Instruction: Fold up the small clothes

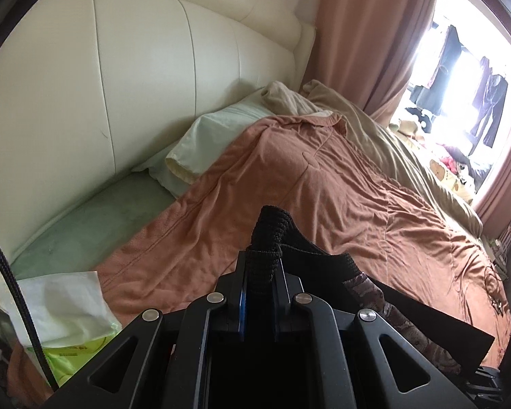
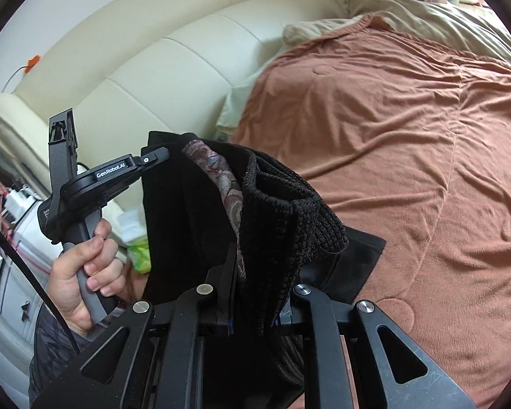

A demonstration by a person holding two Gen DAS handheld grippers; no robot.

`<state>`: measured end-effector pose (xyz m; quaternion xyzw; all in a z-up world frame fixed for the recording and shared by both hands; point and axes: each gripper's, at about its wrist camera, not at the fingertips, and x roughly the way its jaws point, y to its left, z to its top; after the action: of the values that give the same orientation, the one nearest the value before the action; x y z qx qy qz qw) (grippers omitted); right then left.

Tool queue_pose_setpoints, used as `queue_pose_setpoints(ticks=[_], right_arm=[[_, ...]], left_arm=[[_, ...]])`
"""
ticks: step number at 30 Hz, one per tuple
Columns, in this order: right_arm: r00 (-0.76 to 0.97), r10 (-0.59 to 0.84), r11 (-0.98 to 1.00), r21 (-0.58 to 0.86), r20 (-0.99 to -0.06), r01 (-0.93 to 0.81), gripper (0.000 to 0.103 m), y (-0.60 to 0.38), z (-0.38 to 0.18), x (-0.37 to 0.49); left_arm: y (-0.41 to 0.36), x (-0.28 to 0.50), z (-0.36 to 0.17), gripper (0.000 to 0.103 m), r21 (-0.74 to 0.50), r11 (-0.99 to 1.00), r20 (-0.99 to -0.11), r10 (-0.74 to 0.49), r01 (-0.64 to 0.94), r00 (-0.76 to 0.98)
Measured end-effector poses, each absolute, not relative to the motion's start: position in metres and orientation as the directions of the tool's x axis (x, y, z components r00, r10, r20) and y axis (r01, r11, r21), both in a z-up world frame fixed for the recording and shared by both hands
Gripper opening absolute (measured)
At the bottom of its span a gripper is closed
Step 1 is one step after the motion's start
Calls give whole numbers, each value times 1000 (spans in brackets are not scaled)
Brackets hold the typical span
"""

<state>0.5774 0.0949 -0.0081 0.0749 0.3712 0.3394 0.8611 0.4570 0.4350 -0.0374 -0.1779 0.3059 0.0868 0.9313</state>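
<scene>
A: Right, both ends are held. The left gripper (image 1: 260,272) is clamped on the ribbed black band of the garment (image 1: 303,248), and the right gripper (image 2: 255,293) is pinched on the same knit edge, with the patterned lining (image 2: 221,184) showing beside it.

B: So the garment hangs between the two, above the blanket (image 2: 408,136)?

A: It looks so, though whether its lower hem touches the bed I cannot tell. To fold it well I'd draw the grippers apart until the band is taut and level, lower it flat on the blanket, then bring one edge squarely over the other without loosening either grip early.

B: Any writing?

A: "GenRobot.AI" reads clearly on the left gripper's body, held by the hand (image 2: 81,269). The green pack (image 1: 71,351) has print too small to read
</scene>
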Motion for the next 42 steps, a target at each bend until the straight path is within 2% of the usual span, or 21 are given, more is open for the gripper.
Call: queue_pose_setpoints(ticks=[2, 3, 4, 6, 8, 18, 21, 23, 24, 25, 27, 28, 29, 42], right_arm=[[526, 579, 807, 349, -622, -476, 16, 98, -18, 590], [546, 529, 840, 308, -649, -448, 25, 99, -23, 596], [562, 470, 872, 262, -680, -413, 41, 101, -30, 603], [558, 440, 891, 265, -704, -368, 57, 94, -37, 611], [545, 454, 886, 289, -705, -363, 57, 85, -39, 611], [493, 475, 871, 309, -729, -382, 57, 69, -28, 581], [487, 482, 864, 304, -728, -400, 57, 64, -14, 566], [489, 496, 856, 308, -718, -415, 68, 57, -2, 553], [488, 508, 848, 314, -710, -427, 80, 52, 0, 549], [494, 518, 841, 307, -699, -446, 86, 45, 4, 545], [519, 507, 842, 269, -688, -467, 91, 33, 14, 526], [521, 511, 840, 268, -684, -471, 99, 23, 15, 521], [531, 500, 846, 254, -684, -468, 103, 16, 19, 510], [629, 458, 881, 227, -628, -414, 103, -88, 66, 394]], left_arm=[[435, 471, -51, 15, -261, 920, -637, 63, -292, 769], [435, 478, -59, 23, -230, 917, -664, 96, -325, 741], [435, 481, -64, 27, -204, 913, -685, 124, -353, 718], [435, 477, -72, 39, -201, 912, -691, 127, -357, 712], [433, 466, -77, 49, -213, 912, -691, 113, -351, 714], [402, 406, -79, 50, -236, 909, -708, 81, -343, 702], [386, 382, -74, 59, -253, 900, -698, 85, -355, 711], [376, 365, -70, 63, -269, 896, -689, 78, -354, 720], [370, 357, -67, 68, -268, 896, -686, 80, -354, 723], [365, 349, -65, 71, -269, 896, -678, 82, -352, 730], [354, 334, -59, 95, -271, 899, -661, 86, -344, 746], [349, 326, -56, 100, -269, 898, -653, 95, -348, 751], [343, 317, -52, 103, -273, 897, -641, 100, -348, 761], [247, 227, 7, 103, -332, 901, -551, 54, -278, 833]])
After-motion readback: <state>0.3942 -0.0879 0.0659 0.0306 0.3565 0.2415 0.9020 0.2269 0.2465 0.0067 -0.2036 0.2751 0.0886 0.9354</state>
